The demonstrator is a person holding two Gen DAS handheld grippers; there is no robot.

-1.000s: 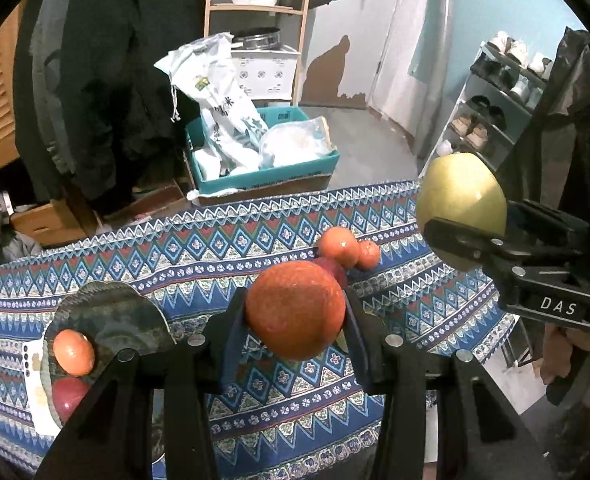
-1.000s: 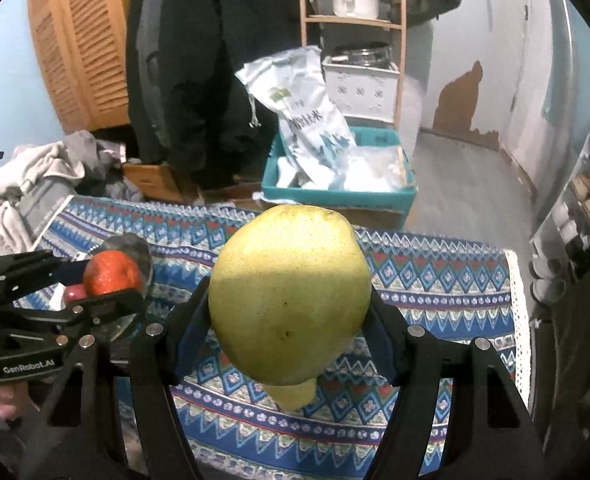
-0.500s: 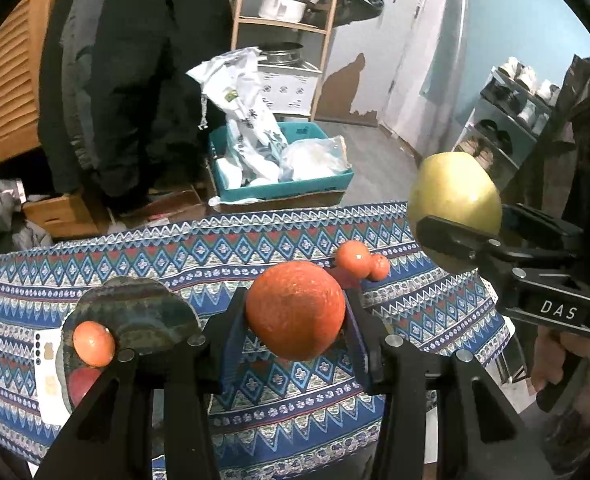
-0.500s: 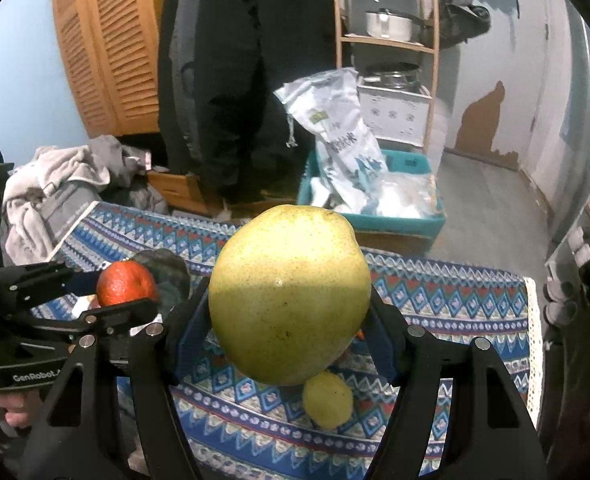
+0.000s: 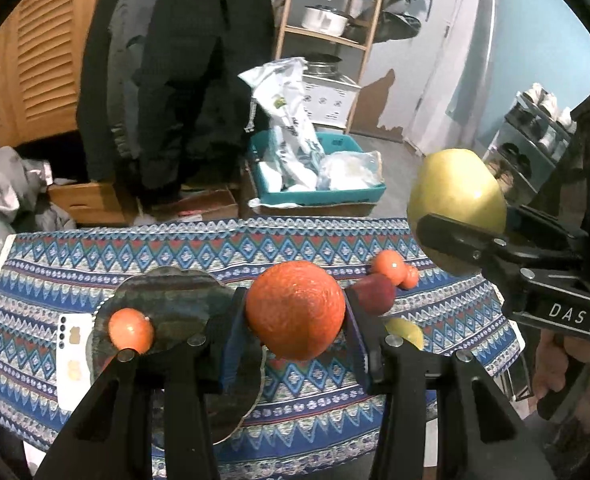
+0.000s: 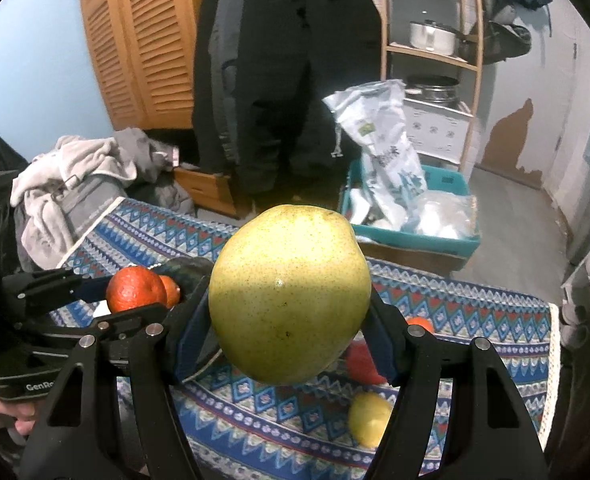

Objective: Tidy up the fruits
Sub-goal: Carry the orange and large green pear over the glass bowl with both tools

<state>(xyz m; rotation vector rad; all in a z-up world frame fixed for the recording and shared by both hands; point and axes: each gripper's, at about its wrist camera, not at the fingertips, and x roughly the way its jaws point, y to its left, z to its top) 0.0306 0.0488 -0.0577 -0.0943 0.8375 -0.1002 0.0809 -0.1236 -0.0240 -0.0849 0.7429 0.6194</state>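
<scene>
My left gripper (image 5: 295, 320) is shut on a large orange (image 5: 295, 310) and holds it above the table; the orange also shows in the right wrist view (image 6: 135, 289). My right gripper (image 6: 291, 328) is shut on a big yellow-green pear (image 6: 291, 300), also seen at the right of the left wrist view (image 5: 457, 200). A dark plate (image 5: 167, 300) at the table's left holds a small orange (image 5: 130, 330). Two small oranges (image 5: 389, 266), a red apple (image 5: 375, 294) and a lemon (image 6: 369, 420) lie on the patterned tablecloth (image 5: 255, 248).
A white card (image 5: 71, 356) lies left of the plate. Beyond the table stand a teal crate with bags (image 5: 315, 176), a wooden shelf with pots (image 5: 327, 20), hanging dark coats (image 5: 183, 60), a pile of clothes (image 6: 79, 172) and a shoe rack (image 5: 535, 128).
Both grippers have risen and drawn back with their fruit, so more of the table shows. The lemon and apple have come into view below. The plate has shifted toward the centre of the left view.
</scene>
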